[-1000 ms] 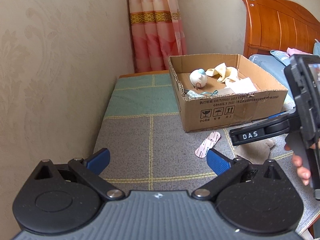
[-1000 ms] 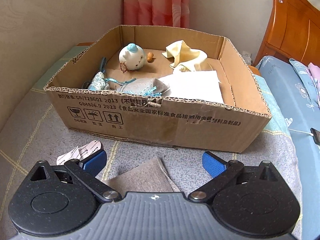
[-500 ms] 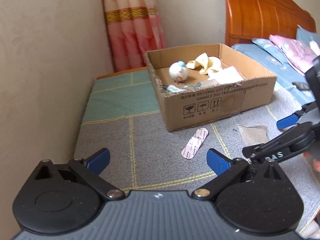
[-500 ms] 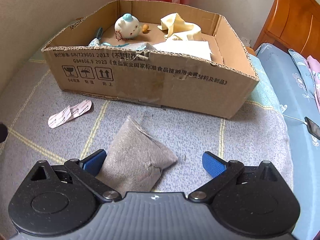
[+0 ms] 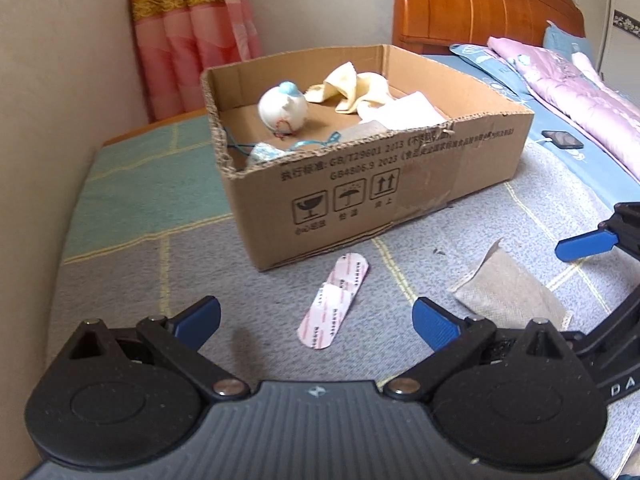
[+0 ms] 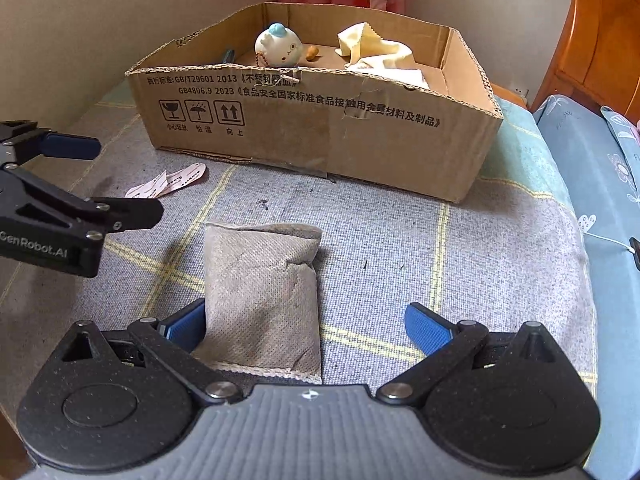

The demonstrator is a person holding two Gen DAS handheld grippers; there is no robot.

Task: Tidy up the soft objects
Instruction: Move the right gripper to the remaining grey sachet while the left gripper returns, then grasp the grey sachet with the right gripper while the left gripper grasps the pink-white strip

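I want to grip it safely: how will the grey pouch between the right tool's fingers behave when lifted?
The pouch looks like filled woven fabric, creased and slumped, so it will probably sag rather than stay stiff. Its rough weave should resist slipping. It lies flat on the blanket, so rolling seems unlikely. The right tool is open around it.

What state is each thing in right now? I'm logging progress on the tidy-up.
Brown cardboard box: open-topped, upright on the bed cover.
Grey fabric pouch: flat on the cover, outside the box, between the right gripper's open jaws, not clamped.
Pink-and-white plaster strips: on the cover, outside the box.
White round plush toy: inside the box.
Cream cloth: crumpled inside the box.
Left gripper: open, empty.
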